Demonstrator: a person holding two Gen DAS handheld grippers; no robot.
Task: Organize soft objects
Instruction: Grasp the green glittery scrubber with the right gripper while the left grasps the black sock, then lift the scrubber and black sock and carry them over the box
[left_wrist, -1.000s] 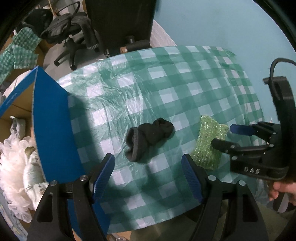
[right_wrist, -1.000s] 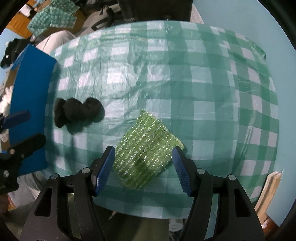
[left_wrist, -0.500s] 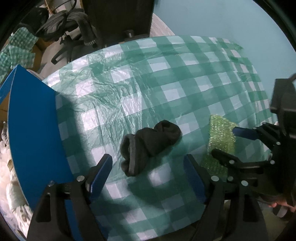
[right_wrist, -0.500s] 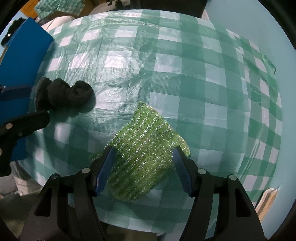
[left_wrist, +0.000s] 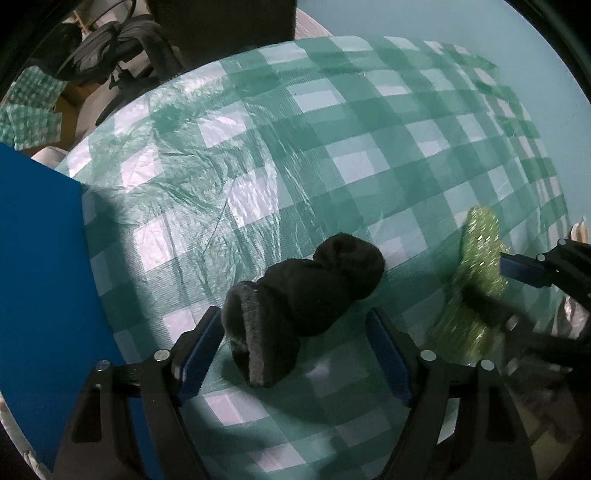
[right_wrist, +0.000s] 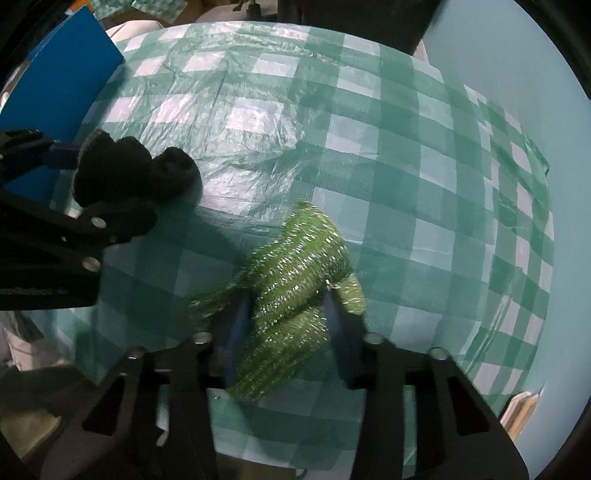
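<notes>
Spread over the whole table: a green-and-white checked tablecloth (left_wrist: 332, 155), with a tall blue board (left_wrist: 40, 280) standing at its left edge. Lay near the front edge: a dark rolled sock (left_wrist: 295, 295) toward the left, between the wide-apart jaws of the left gripper (left_wrist: 295, 347) but untouched by them. Just to its right: a glittery green cloth (right_wrist: 295, 295), bunched and pinched by the right gripper (right_wrist: 288, 332), jaws having just been closing on it.
</notes>
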